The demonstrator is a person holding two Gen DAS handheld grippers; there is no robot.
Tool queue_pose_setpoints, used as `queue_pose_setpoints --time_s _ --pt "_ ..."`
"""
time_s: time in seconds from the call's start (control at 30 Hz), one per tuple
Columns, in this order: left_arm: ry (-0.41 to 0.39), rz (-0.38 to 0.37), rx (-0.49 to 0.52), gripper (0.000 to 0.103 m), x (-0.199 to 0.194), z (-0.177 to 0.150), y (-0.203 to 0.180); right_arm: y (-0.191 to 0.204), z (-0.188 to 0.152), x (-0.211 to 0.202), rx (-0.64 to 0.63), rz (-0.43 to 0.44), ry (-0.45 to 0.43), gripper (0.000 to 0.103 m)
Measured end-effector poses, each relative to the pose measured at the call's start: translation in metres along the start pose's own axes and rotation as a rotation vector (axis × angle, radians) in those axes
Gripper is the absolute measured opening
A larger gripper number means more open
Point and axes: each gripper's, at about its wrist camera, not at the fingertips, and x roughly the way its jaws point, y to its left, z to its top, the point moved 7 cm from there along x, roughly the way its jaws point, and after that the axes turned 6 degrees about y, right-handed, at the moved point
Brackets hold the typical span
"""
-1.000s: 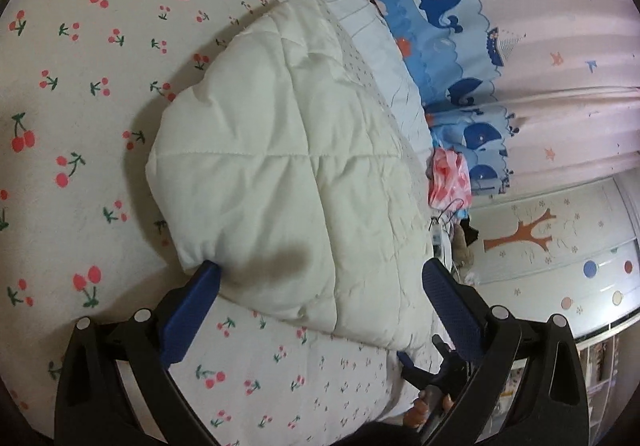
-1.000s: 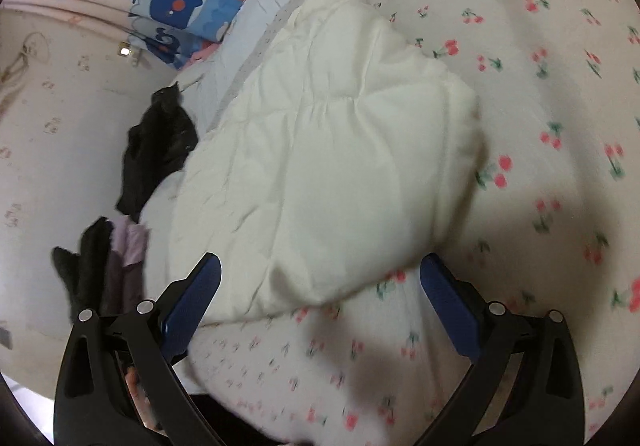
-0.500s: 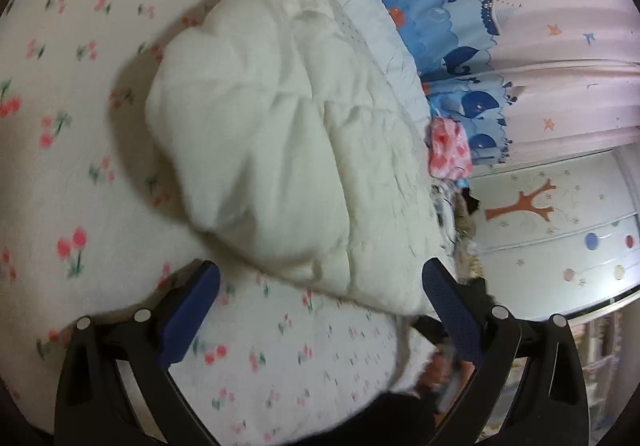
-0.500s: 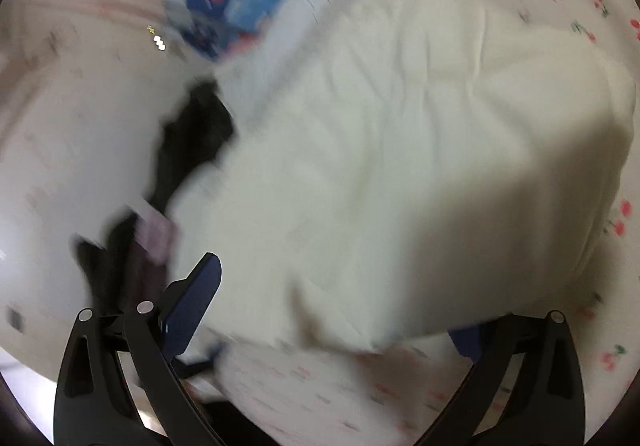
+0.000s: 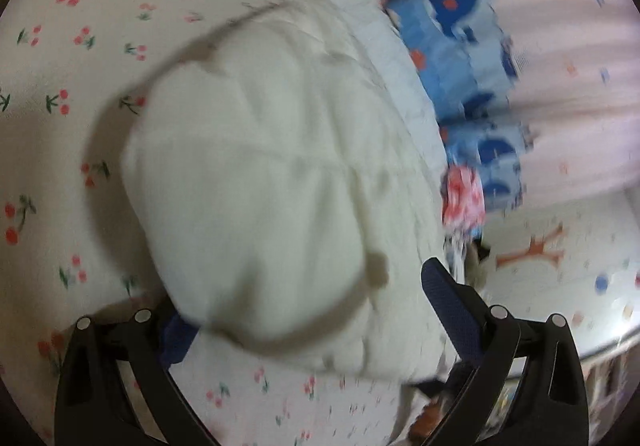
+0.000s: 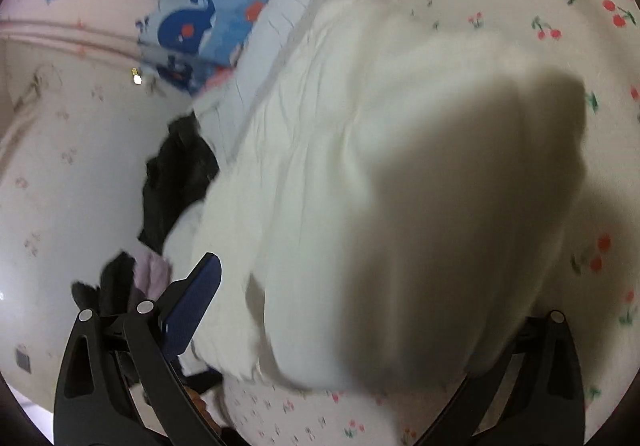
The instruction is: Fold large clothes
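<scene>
Cherry-print bed sheet (image 5: pixel 60 46) under a folded white quilted garment (image 5: pixel 256 182).
Both hand-held grippers, left (image 5: pixel 308 310) and right (image 6: pixel 360 310), spread wide around the garment's near edge, gripping nothing; no writing readable.

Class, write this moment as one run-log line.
stage: grasp approach | left gripper: open, straddling padded white garment | right gripper: open, straddling it | surface: cherry-print bedsheet

I see a child's bedroom at home, cherry-print bedsheet (image 5: pixel 80 46), whale-pattern curtain (image 5: pixel 460 30), tree wall decal (image 5: pixel 536 250), dark clothes pile (image 6: pixel 176 174)
</scene>
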Motion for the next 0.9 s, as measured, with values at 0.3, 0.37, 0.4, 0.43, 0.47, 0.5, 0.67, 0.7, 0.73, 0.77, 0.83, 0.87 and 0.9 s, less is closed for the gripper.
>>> queue_pose_setpoints --time_s 0.3,0.37,0.4,0.43,0.47,0.5,0.67,0.7,0.73,0.77,0.83,0.87,0.9 --pt "-0.023 0.072 0.123 0.045 0.007 0.000 -0.009 0.006 0.014 -0.003 -0.049 0.013 -0.053 0.037" --pt "-0.044 0.080 0.186 0.040 -0.004 -0.004 -0.018 0.017 0.008 -0.016 -0.102 0.003 -0.056 0.034" --pt "-0.054 0.081 0.218 0.039 -0.011 -0.006 -0.024 0.021 0.005 -0.020 -0.123 0.004 -0.057 0.034" --pt "-0.062 0.075 0.249 0.038 -0.022 -0.011 -0.030 0.026 0.001 -0.027 -0.145 0.004 -0.060 0.034" --pt "-0.070 0.070 0.273 0.038 -0.032 -0.015 -0.036 0.033 -0.006 -0.035 -0.172 0.004 -0.061 0.034" --pt "-0.076 0.065 0.294 0.037 -0.041 -0.021 -0.041 0.034 -0.013 -0.043 -0.191 0.005 -0.058 0.033" --pt "-0.095 0.086 0.346 0.045 -0.081 -0.074 -0.038 0.008 -0.069 -0.066 -0.227 -0.034 0.008 0.034" --pt "-0.075 0.105 0.327 0.050 -0.077 -0.079 -0.027 -0.008 -0.077 -0.064 -0.202 -0.062 0.042 0.038" --pt "-0.047 0.130 0.280 0.058 -0.068 -0.079 -0.008 -0.021 -0.080 -0.062 -0.169 -0.064 0.065 0.044" --pt "-0.028 0.120 0.221 0.064 -0.065 -0.076 0.006 -0.031 -0.083 -0.063 -0.125 -0.028 0.079 0.045" --pt "-0.013 0.064 0.126 0.068 -0.067 -0.066 0.016 -0.029 -0.085 -0.074 -0.128 -0.027 0.061 0.051" --pt "-0.035 0.070 0.129 0.070 -0.071 -0.061 0.015 -0.024 -0.085 -0.083 -0.140 -0.036 0.042 0.054" --pt "-0.066 0.079 0.142 0.078 -0.076 -0.056 0.012 -0.021 -0.084 -0.093 -0.147 -0.050 0.023 0.060"
